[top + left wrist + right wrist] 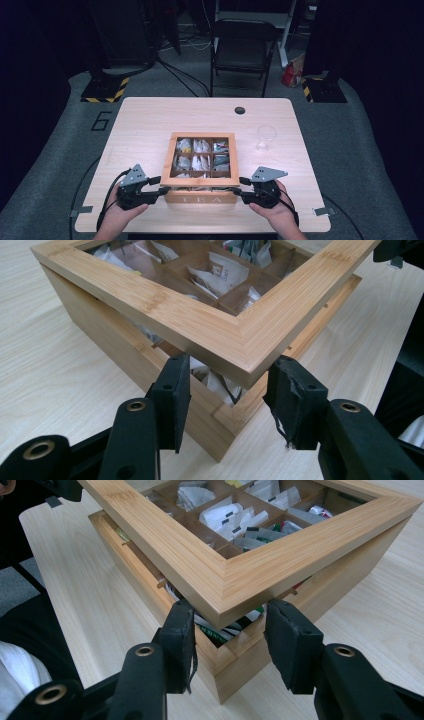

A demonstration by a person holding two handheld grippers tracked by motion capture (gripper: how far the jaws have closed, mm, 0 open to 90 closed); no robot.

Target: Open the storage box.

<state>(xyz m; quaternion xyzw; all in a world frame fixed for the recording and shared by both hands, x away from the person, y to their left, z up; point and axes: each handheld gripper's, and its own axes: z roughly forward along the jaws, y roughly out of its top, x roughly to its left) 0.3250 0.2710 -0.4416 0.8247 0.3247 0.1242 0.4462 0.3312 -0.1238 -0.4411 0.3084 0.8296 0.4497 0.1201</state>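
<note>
A bamboo tea box marked TEA stands at the table's near middle, its compartments holding several tea bags. Its windowed lid is tilted up at the front, leaving a gap above the box wall. My left gripper is at the front left corner. In the left gripper view that lid corner sits between the pads of this gripper, which press on its two edges. My right gripper grips the front right lid corner the same way, as the right gripper view shows it.
A clear drinking glass stands to the right of the box. A round black cable hole is near the table's far edge. A black folding chair stands beyond the table. The person's hands rest near the front edge.
</note>
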